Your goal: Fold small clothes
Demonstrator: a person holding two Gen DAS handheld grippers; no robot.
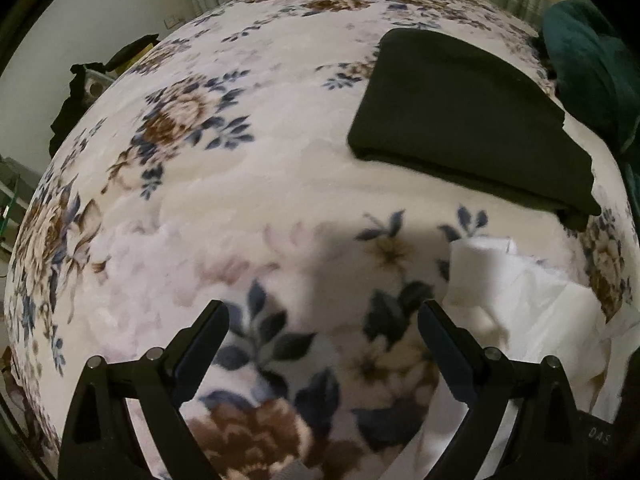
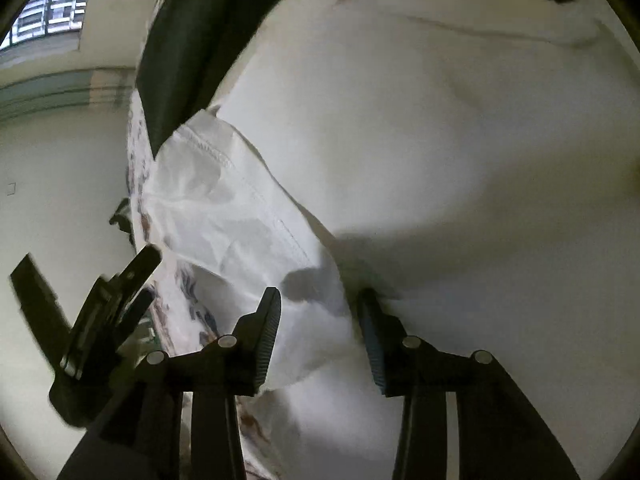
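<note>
Your left gripper point(image 1: 322, 316) hangs wide over the flowery blanket point(image 1: 240, 200), holding nothing. Your right gripper point(image 2: 318, 300) has white cloth point(image 2: 224, 216) between its 2 narrow fingers — beside them. Farther off lies the folded dark cloth point(image 1: 464, 120).

White letters "DAS" show on a dark object point(image 1: 596, 438).

Left view: my left hand-held gripper point(image 1: 323, 322), steeply down, over the bed point(image 1: 248, 200).
Right view: close above white cloth point(image 2: 240, 208).
Shared: white cloth point(image 1: 528, 300), dark cloth point(image 1: 468, 120).
</note>
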